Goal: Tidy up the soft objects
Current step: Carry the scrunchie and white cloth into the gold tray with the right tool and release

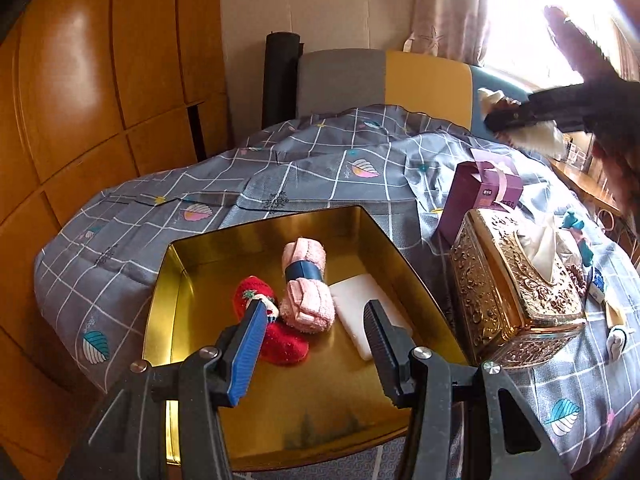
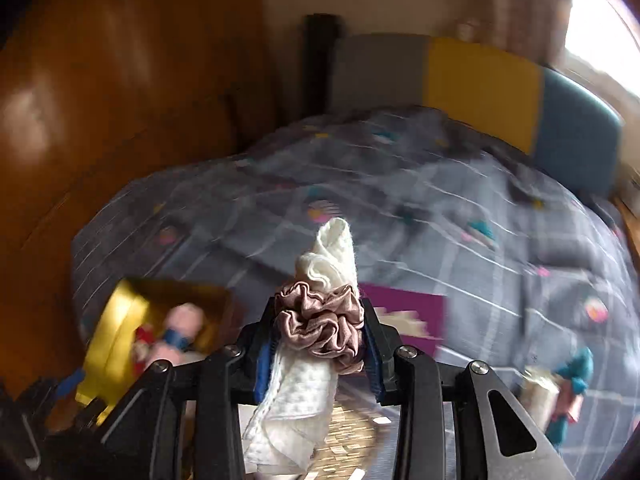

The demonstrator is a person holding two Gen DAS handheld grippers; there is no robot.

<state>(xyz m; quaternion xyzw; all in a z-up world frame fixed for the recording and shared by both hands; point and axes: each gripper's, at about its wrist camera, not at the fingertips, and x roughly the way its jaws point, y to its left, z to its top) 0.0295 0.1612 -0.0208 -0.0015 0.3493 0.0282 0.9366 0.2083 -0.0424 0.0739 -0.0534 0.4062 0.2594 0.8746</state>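
Cloth fills your right gripper [image 2: 320, 344]: a white waffle-textured cloth [image 2: 296, 396], rolled into a long bundle and cinched at its middle by a dusty-pink satin scrunchie [image 2: 322, 328]. Your right jaws are narrow and clamp the bundle at the scrunchie. Its long axis runs along the gripper's fingers, one rounded end pointing forward and away from you over the grey checked quilt [image 2: 440, 200], the other end trailing back toward the camera. In the left wrist view you see that same gripper, blurred, raised at the upper right with white cloth showing between its fingers. Your left gripper [image 1: 316, 320] hovers over the gold tin tray [image 1: 192, 256] with its jaws standing wide and nothing between them. In the tray lie a pink towel roll [image 1: 306, 288] with a dark blue band, its long axis running away from you, a red knitted sock [image 1: 280, 340] beside it and touching it, and a flat white pad [image 1: 360, 300] on its other side. Right of the tray stand an ornate gold tissue box [image 1: 516, 280] and a purple carton [image 1: 476, 192]; the carton's print is too small to read.
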